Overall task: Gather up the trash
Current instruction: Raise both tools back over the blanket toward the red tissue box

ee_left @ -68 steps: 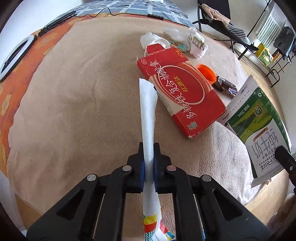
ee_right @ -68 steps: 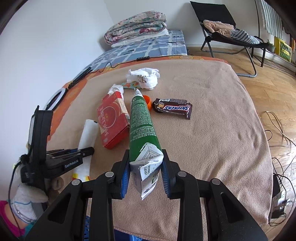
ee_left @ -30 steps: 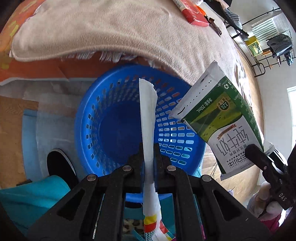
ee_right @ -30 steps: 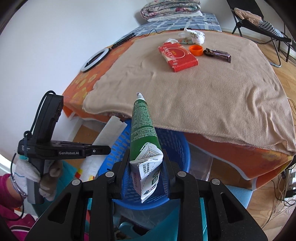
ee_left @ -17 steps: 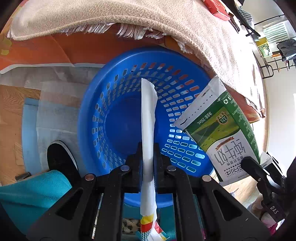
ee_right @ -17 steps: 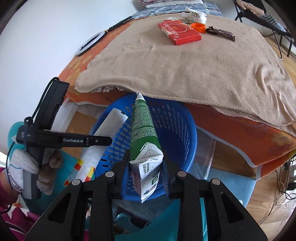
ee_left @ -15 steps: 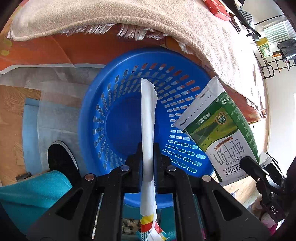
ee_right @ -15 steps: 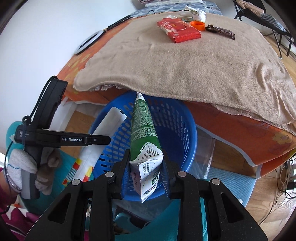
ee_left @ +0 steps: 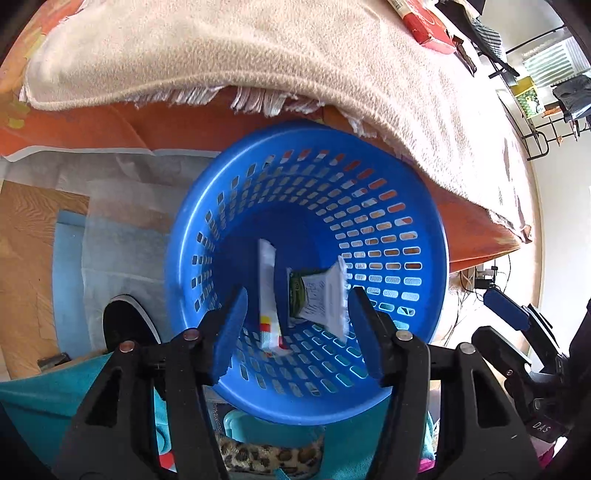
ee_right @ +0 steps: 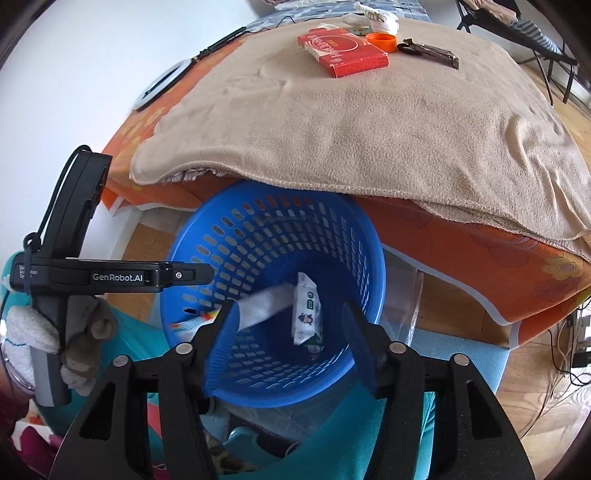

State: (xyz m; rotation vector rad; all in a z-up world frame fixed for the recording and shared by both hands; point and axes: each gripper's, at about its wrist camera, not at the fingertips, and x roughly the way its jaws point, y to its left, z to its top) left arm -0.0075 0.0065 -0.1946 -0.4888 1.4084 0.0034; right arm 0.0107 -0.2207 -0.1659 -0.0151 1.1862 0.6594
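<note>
Both tools, left tool point(ee_left: 293, 325) and right tool point(ee_right: 291, 343), are opening with nothing between the jaws. At frame centre, the flat white wrapper point(ee_left: 266, 291) and green-and-white milk carton point(ee_left: 319, 295) drop inside the round blue plastic basket point(ee_left: 424, 229). Left on the bed's tan blanket point(ee_right: 369, 129), upper frame: red cardboard box point(ee_right: 343, 51), orange cap point(ee_right: 382, 40), brown candy bar point(ee_right: 430, 52), crumpled white tissue point(ee_right: 380, 15).

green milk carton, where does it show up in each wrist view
Left wrist view: the green milk carton is low and just right of centre, inside the blue basket, beside the white wrapper, between the opening jaws of the left hand-held gripper.
Right wrist view: the carton is low centre, inside the same basket, between the opening jaws of the right hand-held gripper.
Shared landmark: the blue basket.
</note>
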